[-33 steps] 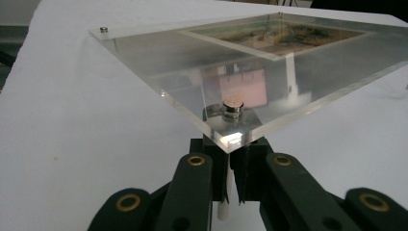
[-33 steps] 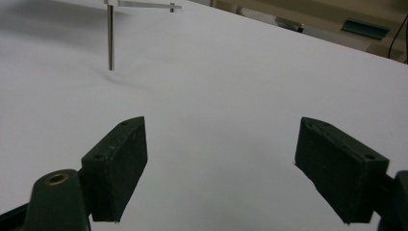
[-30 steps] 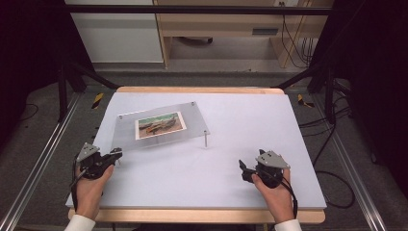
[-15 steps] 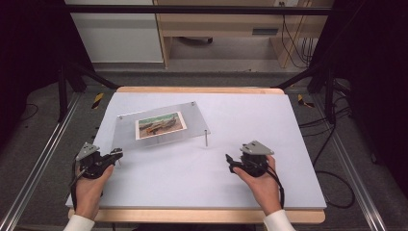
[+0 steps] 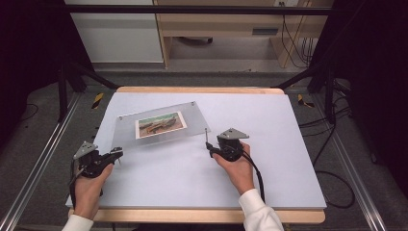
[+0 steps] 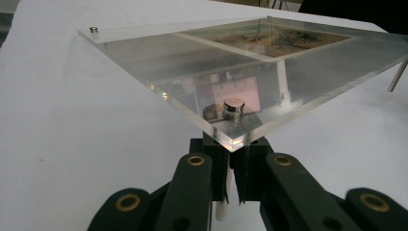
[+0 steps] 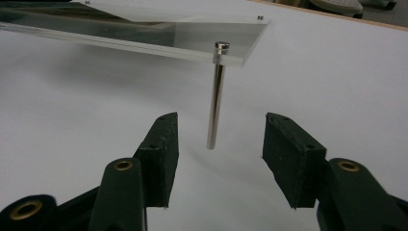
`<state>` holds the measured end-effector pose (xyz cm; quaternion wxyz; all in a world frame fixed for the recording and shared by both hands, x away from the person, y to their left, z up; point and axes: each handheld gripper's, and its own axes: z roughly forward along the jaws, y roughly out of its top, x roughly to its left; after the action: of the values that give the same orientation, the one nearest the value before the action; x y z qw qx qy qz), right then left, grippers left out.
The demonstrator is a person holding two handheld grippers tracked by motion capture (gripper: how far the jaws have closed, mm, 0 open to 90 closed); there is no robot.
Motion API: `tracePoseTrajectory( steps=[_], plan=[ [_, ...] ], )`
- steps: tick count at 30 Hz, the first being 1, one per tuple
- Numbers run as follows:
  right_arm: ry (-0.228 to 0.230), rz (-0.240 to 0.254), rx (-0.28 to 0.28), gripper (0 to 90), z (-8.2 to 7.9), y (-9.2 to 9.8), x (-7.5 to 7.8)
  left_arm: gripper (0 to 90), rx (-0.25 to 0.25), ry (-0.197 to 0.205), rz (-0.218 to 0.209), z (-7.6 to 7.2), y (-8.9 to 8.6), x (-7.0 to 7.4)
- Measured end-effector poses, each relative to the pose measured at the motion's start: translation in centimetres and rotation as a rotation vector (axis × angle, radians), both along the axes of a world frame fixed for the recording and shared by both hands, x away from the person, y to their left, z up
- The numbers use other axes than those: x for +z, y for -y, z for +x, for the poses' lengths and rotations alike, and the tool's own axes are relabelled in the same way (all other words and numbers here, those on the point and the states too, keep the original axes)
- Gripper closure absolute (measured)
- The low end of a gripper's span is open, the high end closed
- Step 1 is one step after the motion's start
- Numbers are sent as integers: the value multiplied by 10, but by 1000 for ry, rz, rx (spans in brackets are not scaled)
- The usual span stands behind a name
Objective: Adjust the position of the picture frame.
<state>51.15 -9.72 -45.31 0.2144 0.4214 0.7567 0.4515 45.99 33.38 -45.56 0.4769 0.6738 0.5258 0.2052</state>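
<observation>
White table [image 5: 269,178]: right gripper [image 5: 210,146] levelled, jaws flanking the frame's metal leg [image 7: 215,98].

R gripper [image 5: 210,147] slid across the table from approx 4 o'clock toward the centre, up to the frame's [image 5: 159,126] near-right leg [image 7: 215,96]. Jaws have just been closing; leg sits between them, pads not yet on it.

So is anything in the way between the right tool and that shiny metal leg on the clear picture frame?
Nothing visible is. The right tool has its jaws apart on either side of the metal leg, with bare white table around it. Its jaws have just been closing, but the pads do not touch the leg yet. The left tool grips the acrylic frame at its near corner.
</observation>
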Motion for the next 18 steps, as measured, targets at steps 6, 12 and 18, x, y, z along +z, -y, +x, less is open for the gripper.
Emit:
tracePoseTrajectory(
  steps=[6, 12, 18],
  plan=[
    [-8, 39, -7, 500, 9, -5, -3, 838, -3, 2, -6, 0, 1, 1],
    [3, 48, -34, 547, 25, -15, -4, 838, -5, 3, -12, -1, 0, 1],
    [11, 49, -28, 616, 35, -22, -4, 838, -4, 6, -17, -1, 0, 1]
  ],
)
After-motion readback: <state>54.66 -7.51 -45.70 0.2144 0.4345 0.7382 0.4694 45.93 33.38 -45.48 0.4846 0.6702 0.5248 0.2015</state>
